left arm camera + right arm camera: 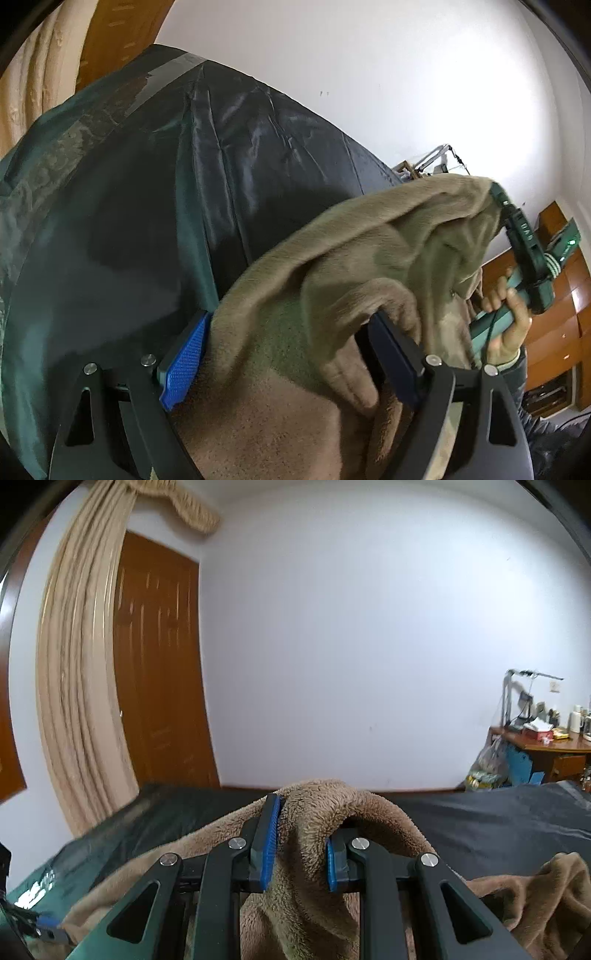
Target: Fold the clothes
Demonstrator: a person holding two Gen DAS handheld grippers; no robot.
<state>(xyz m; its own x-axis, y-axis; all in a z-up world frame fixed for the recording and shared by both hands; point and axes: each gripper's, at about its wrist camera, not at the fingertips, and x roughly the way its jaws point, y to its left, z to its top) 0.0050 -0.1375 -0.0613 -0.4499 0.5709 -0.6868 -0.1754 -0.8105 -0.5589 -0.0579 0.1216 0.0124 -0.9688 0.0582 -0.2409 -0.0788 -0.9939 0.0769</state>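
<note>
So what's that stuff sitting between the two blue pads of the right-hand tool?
A bunched fold of the brown fleece garment. The right wrist view shows the right gripper with its jaws shut on it.

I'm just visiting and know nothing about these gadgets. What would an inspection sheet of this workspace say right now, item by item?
Surface: bed under a dark green sheet, creased.
Job's things: brown fleece, lifted at one end, the rest lying on the sheet.
Clutter: nothing seen on the bed; bottles and boxes on a desk by the wall.
Tongs: right tongs shut on a fleece fold; left tongs open, fleece between the jaws.
Cables: thin cable along the right handle, by the hand.
Surroundings: white wall, wooden door, beige curtain.
</note>
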